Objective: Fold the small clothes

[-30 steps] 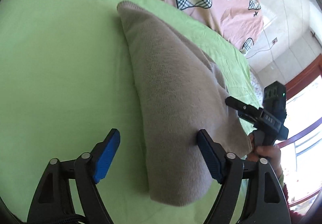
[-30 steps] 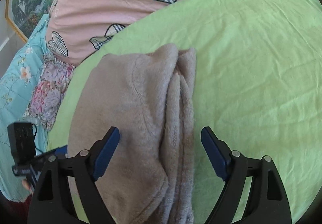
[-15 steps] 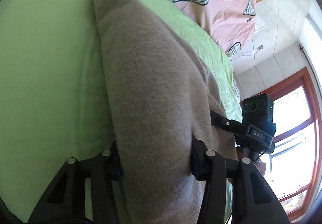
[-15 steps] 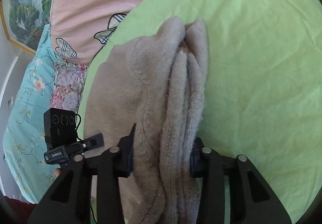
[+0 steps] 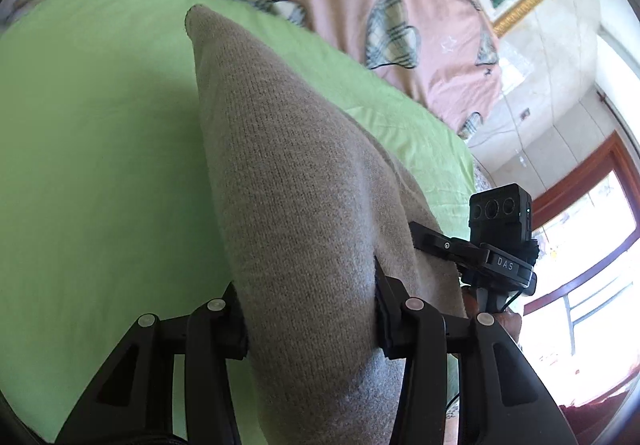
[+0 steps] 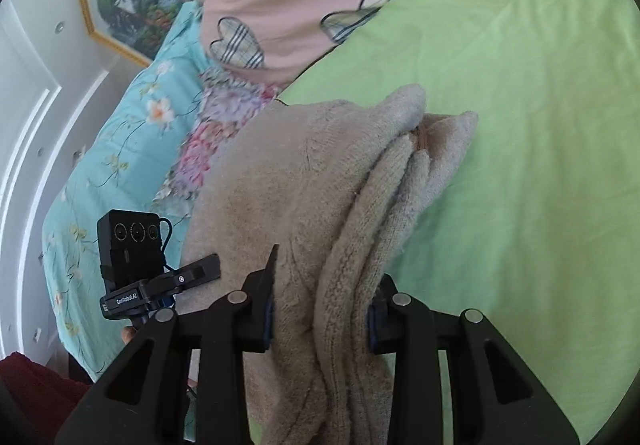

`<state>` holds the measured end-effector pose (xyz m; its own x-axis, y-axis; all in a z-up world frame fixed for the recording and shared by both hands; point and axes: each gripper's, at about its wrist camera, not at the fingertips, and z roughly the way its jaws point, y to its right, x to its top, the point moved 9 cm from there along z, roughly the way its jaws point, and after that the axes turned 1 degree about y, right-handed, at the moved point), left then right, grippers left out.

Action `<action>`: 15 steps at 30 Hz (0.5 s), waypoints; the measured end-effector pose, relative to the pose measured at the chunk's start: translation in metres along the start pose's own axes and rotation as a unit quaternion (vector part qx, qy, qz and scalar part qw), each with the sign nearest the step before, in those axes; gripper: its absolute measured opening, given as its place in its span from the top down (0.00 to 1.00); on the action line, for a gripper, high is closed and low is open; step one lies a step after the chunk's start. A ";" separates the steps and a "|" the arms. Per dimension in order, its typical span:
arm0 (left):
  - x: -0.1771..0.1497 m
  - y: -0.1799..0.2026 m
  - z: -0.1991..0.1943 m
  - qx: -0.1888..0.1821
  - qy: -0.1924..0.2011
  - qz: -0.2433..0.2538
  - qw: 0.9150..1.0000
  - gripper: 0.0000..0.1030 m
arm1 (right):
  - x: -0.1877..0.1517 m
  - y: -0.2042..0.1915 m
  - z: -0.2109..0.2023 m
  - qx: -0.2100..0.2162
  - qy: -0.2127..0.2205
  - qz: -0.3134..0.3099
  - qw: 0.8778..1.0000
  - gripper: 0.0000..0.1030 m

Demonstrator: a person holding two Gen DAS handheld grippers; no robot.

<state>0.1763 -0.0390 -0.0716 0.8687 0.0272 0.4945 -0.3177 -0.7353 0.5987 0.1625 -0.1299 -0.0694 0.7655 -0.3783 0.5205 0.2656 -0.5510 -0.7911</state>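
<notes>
Gripping the folded beige garment point(image 5: 304, 205), both the left gripper point(image 5: 310, 315) and right gripper point(image 6: 320, 319) clamp its near end; judging by its layers, folding looks mostly done, with placement remaining.

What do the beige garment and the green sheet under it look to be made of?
Garment: soft knit, likely wool or acrylic; fine ribbed stitches on one face, fuzzy pile at the folded edges. Sheet: thin matte woven cloth, probably cotton, finely creased.
</notes>
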 end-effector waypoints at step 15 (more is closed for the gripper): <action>0.003 -0.080 -0.037 0.024 0.023 -0.088 0.996 0.23 | 0.003 0.014 -0.001 -0.150 0.023 -0.032 0.988 0.35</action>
<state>0.1902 0.0449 -0.0947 0.8911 0.1888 0.4128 -0.1423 -0.7474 0.6489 0.1681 -0.1391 -0.0788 0.7238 -0.3646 0.5858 0.1215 -0.7684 -0.6283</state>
